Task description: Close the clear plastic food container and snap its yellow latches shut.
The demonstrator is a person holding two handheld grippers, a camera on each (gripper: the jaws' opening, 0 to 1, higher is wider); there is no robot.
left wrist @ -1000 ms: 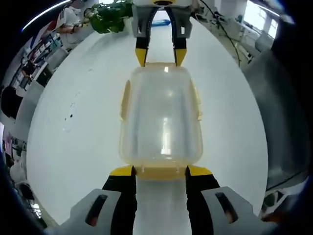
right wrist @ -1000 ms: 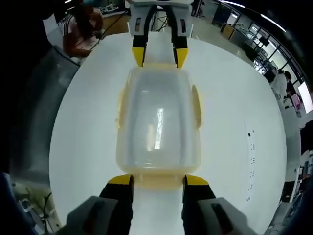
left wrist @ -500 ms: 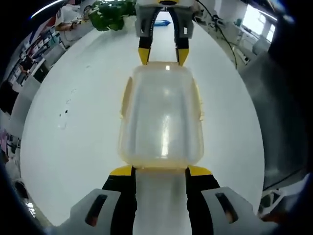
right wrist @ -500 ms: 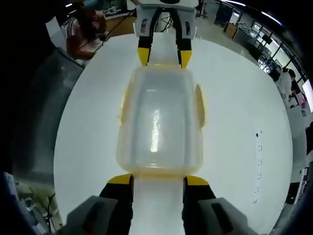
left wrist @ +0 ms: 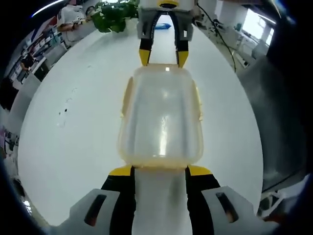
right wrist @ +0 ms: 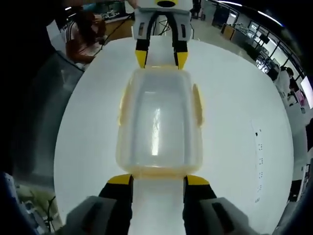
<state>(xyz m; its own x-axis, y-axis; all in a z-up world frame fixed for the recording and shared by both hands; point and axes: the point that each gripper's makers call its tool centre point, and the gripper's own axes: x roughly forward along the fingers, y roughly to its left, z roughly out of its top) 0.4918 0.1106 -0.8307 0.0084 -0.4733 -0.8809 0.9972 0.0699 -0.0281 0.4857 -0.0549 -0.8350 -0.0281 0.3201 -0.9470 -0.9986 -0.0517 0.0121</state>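
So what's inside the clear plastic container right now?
Nothing visible: the clear container looks empty, with only glare and white table showing through its closed lid. Its floor under the glare streak isn't fully readable.

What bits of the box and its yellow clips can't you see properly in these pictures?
- Near end latch, left gripper view: tucked behind the container edge, between the left tool tips; clicked or not is unclear.
- Far end latch, right gripper view: small, partly covered by the lid edge.
- Side latches: seen edge-on, snapped or loose unclear.
- Container inside: glare on the cloudy lid.
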